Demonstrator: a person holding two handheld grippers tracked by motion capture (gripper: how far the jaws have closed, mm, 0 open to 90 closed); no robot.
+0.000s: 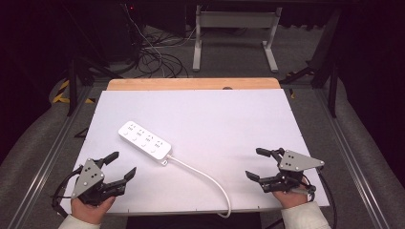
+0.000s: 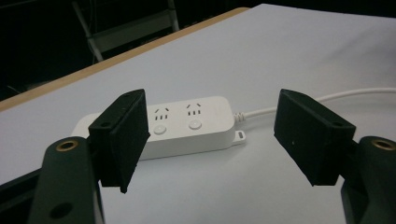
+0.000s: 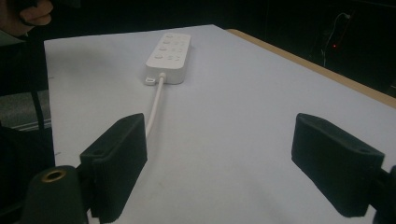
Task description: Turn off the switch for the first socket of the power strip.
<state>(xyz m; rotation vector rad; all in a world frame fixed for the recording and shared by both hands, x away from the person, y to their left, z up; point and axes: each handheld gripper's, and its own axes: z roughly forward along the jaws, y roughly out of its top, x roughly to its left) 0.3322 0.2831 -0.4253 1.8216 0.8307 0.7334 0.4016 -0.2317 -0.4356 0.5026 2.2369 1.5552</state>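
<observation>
One white power strip lies flat on the white table, left of centre and set diagonally, with its cord trailing off the near edge. The left gripper is held just short of the strip's near end, jaws spread wide and nothing between them; the right gripper is well apart from it, likewise spread and empty. The strip would best be taken across its narrow width, probably near the cord end, so the left gripper should be squared to the body before closing. Whether the socket switches are pressed cannot be judged at this resolution.
</observation>
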